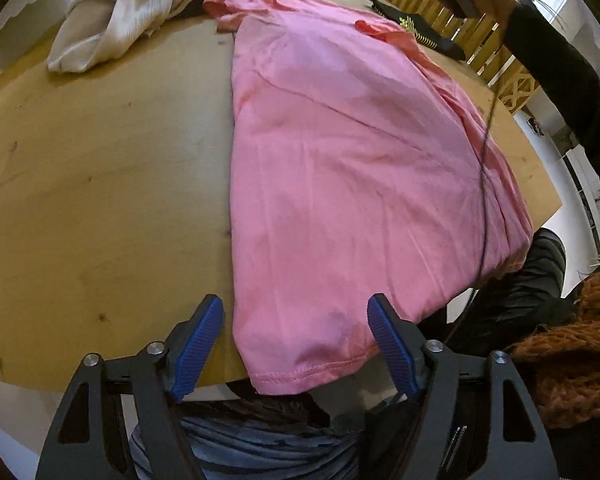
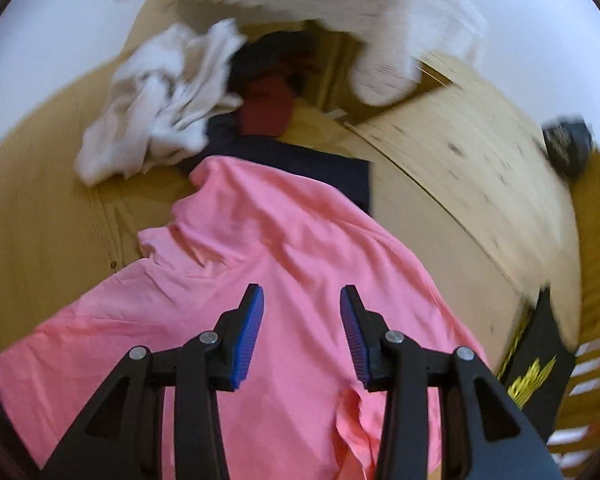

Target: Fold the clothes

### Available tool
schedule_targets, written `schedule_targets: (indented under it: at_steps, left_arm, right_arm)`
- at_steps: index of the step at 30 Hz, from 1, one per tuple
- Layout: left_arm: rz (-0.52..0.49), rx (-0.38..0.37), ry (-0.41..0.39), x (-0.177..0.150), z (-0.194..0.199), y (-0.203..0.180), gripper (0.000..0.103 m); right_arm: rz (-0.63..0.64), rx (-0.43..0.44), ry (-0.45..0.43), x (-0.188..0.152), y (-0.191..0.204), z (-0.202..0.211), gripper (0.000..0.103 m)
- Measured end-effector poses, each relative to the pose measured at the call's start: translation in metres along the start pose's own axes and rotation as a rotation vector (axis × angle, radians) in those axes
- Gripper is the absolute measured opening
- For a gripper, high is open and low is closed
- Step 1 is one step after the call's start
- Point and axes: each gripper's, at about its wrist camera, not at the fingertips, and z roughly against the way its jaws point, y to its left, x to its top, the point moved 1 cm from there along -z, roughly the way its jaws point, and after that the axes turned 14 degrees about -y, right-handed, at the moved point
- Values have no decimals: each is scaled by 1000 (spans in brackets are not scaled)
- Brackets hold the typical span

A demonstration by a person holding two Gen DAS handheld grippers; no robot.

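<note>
Left gripper [image 1: 296, 312], black frame w/ ribbed blue pads, hangs jaws wide apart over the near edge of the pale wooden table [image 1: 100, 184], nothing gripped; its right pad sits over the hem corner of the pink cotton T-shirt [image 1: 340, 152], left pad over bare wood just beside the shirt's straight folded edge. Whether either pad touches fabric can't be told. The shirt lies flat along the table, folded lengthwise, hem drooping slightly past the near edge, its right side bunched in layered folds at the table's right edge. Below the hem, a person's grey-patterned clothing; at right, a rust-orange knitted scarf [image 1: 572, 344] and a black sleeve [image 1: 560, 80] reaching in from above. Right gripper [image 2: 302, 304], same build, hovers over the shirt's upper part near a sleeve, jaws part-open, narrower than the left's, holding nothing. View is motion-blurred. Beyond the shirt's collar end: a dark navy garment [image 2: 300, 164] partly under it, then a maroon cloth [image 2: 266, 112]. Left of these, a crumpled cream-white ribbed garment [image 1: 116, 12] in a heap. At the far right edge, a black fabric piece w/ gold embroidery [image 2: 536, 376].
</note>
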Motion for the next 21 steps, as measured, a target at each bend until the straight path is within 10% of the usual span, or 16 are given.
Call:
schedule_targets:
  at_steps: [4,6,21]
  left_arm:
    - [-12,16,4,2,3,5,50]
    - [-8,13,14,2,2,6,5]
    - [96,-125,-4,21,-1,23,2]
  right_arm:
    - [121,15,13,13,37,-16,39]
    - [150,22,15,19,45,-22,39]
    - [-25,79,138,76,44,-99,49]
